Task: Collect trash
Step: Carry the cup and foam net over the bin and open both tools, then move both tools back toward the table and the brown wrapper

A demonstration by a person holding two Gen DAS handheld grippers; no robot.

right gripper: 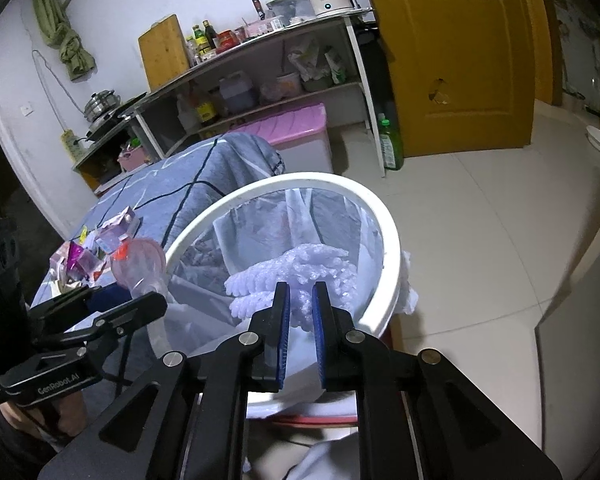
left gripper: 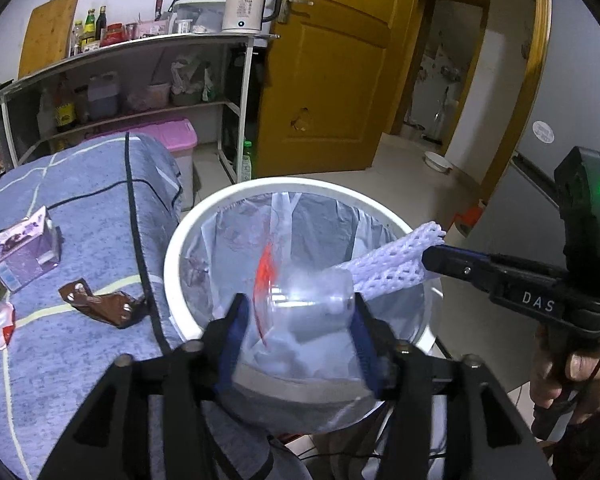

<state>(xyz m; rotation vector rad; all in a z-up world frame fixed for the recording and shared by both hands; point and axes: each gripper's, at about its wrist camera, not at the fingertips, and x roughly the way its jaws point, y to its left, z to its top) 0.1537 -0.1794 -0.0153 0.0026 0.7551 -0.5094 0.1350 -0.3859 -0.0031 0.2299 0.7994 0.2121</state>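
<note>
In the left wrist view, the left claw [left gripper: 298, 334] is seen spread over the open mouth of the white bin [left gripper: 172, 248], with a clear plastic bottle [left gripper: 300, 300], red-capped and blurred, lying between its blue pads; the pads appear to stand off the bottle, so the bottle is judged as released or nearly so, though the blur leaves that uncertain. Its long axis runs roughly across the claw, and it sits directly above the liner, so a drop would be straight down into the bin. To the right, the right claw [left gripper: 428, 258] is seen pinching a white foam net [left gripper: 392, 260], whose length points in over the rim toward the bin's middle. On the bed [left gripper: 80, 208] to the left, a brown wrapper [left gripper: 100, 300] and a purple carton [left gripper: 26, 248] are left uncollected, nearer the left hand. In the right wrist view, the right claw [right gripper: 301, 320] is shown nearly pressed together on the foam net [right gripper: 296, 276], which bunches ahead of the tips, above the liner and inside the rim of the bin [right gripper: 384, 216]. The left claw [right gripper: 152, 300] is seen at the left edge of the bin with the bottle [right gripper: 140, 264] beside it.
</note>
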